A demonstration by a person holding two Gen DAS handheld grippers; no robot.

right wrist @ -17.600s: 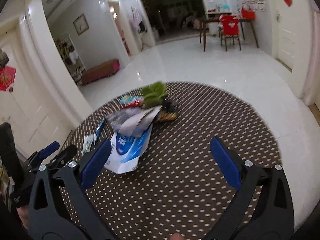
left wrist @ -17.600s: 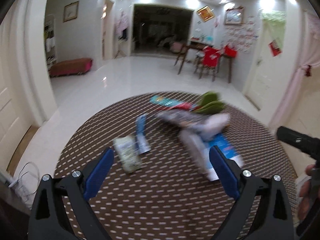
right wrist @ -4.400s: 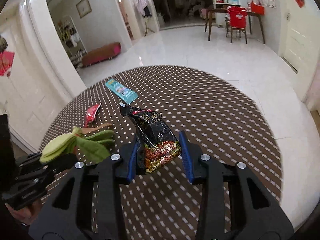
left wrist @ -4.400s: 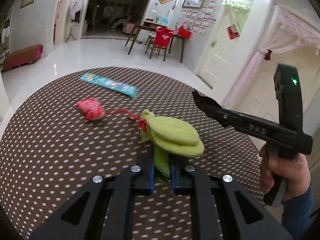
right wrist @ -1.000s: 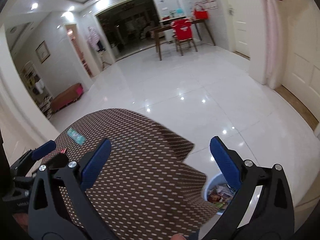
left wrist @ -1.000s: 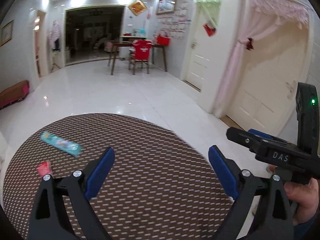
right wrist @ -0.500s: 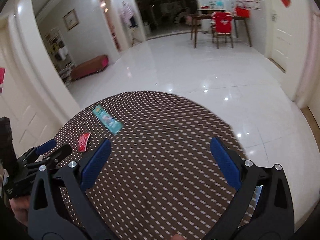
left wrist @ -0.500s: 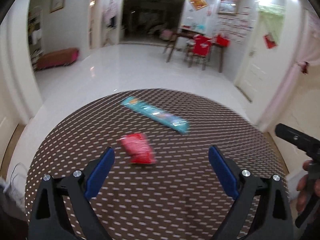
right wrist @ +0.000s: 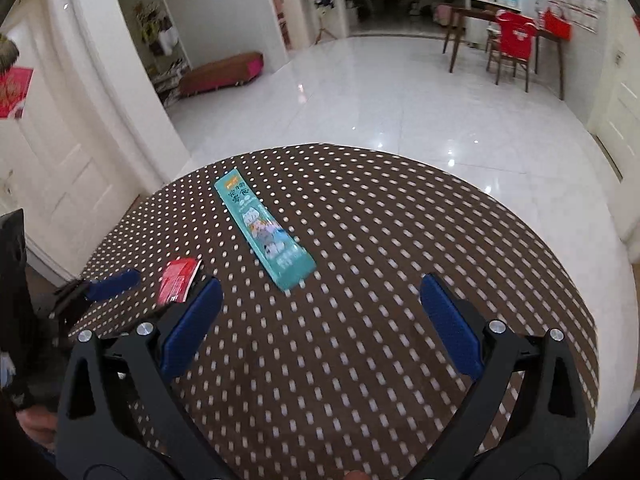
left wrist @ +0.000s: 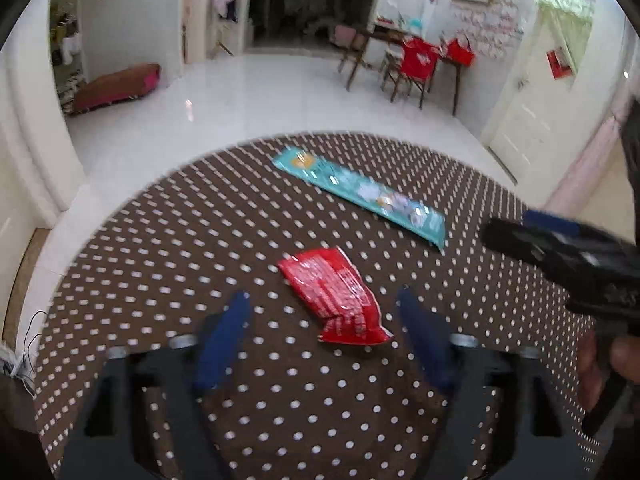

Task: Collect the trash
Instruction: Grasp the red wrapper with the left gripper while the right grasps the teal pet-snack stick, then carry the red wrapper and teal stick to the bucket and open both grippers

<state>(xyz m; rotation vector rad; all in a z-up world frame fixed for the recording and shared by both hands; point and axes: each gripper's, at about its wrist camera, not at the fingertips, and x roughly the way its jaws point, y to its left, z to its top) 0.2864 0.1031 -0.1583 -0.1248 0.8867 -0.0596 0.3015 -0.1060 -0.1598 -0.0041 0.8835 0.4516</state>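
Observation:
A red wrapper [left wrist: 334, 296] lies on the round brown dotted table [left wrist: 200, 240], with its near end between my left gripper's [left wrist: 326, 332] open blue fingers. A long teal wrapper [left wrist: 360, 196] lies beyond it toward the far right. In the right wrist view the teal wrapper [right wrist: 264, 236] lies just ahead of my open, empty right gripper [right wrist: 320, 312], and the red wrapper [right wrist: 178, 280] sits left, beside the left gripper's fingertip [right wrist: 114, 282]. The right gripper also shows at the right of the left wrist view [left wrist: 560, 248].
The table [right wrist: 440, 240] stands on a glossy white tile floor [right wrist: 400, 92]. A wooden desk with a red-covered chair [right wrist: 512, 44] is far back right. A low bench [right wrist: 220, 72] is by the far left wall. White doors and pillars flank both sides.
Both grippers have swung back from the table's right side and moved in low over the table. The left gripper now straddles the near end of the red wrapper; the right faces the teal one.

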